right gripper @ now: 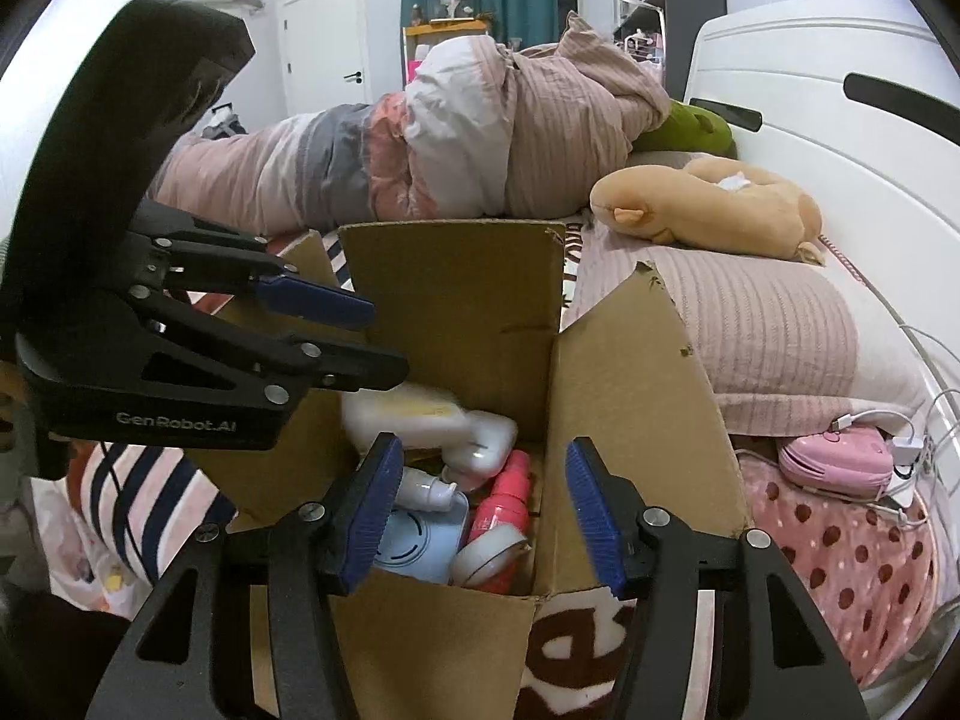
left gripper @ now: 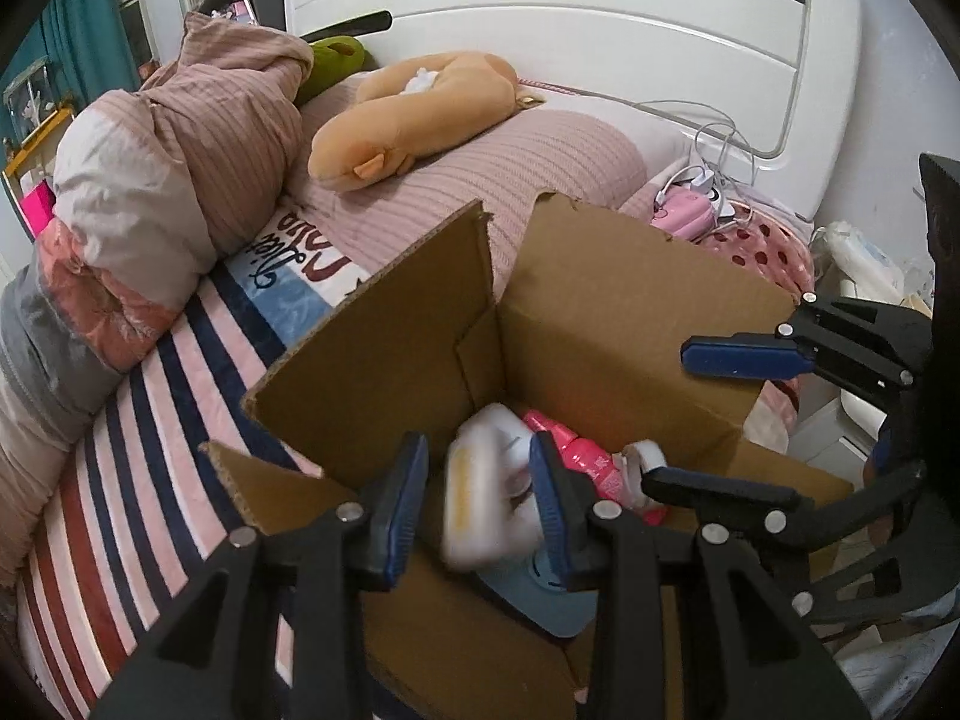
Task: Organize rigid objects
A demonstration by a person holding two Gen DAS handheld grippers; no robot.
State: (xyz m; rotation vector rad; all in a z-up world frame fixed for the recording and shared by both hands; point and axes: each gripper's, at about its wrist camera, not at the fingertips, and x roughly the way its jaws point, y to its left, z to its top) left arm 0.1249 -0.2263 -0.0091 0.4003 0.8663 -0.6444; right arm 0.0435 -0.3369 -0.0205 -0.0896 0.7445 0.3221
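Both grippers, left [left gripper: 480,498] and right [right gripper: 480,510], are black plastic with silver screws. Their fingers carry ribbed blue pads [right gripper: 591,516]. The left one's side reads "GenRobot.AI" in white.

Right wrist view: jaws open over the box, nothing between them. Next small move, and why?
Probably lift the right gripper up and back, clear of the cardboard box flaps. Its jaws stand open with nothing gripped. The white bottle, blurred, is already inside the box beside the pink bottle, and the left gripper, also open, crowds the same opening.
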